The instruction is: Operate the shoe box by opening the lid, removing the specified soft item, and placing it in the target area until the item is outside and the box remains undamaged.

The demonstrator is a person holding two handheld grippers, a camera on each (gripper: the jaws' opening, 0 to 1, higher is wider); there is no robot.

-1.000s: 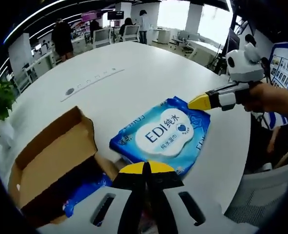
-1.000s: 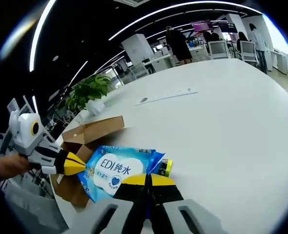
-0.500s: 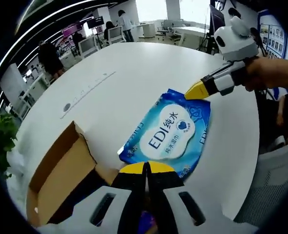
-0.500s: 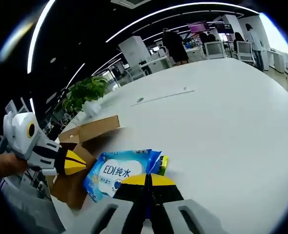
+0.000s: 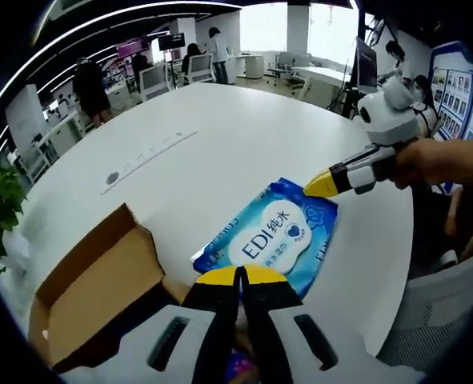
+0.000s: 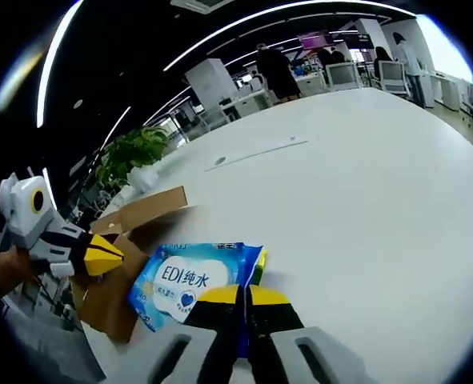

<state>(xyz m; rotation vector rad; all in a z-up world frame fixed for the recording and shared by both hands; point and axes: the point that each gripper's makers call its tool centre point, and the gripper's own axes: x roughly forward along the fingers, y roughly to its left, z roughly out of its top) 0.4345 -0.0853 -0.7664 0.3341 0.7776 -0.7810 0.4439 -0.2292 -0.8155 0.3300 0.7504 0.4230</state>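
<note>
A blue wet-wipes pack (image 5: 274,237) with a white label lies on the white table, outside the open cardboard shoe box (image 5: 92,292). At the pack's far corner, my right gripper (image 5: 319,186) is held by a hand; its yellow tips are together on the pack's edge. In the right gripper view the pack (image 6: 186,280) reaches under my right gripper (image 6: 240,294), and blue shows between its jaws. My left gripper (image 5: 238,276) is shut just short of the pack's near edge. From the right gripper view, the left gripper (image 6: 102,254) hovers over the box (image 6: 128,232), apart from the pack.
The round white table (image 5: 220,128) stretches far beyond the pack, with a small grey disc and a strip (image 5: 144,150) set in it. A potted plant (image 6: 136,152) stands past the box. People and office chairs are far off. The table edge runs close behind the box.
Both cameras shifted a little. The pack sits slightly nearer the box, with the right gripper still at its corner. The left gripper stays shut by the box.
</note>
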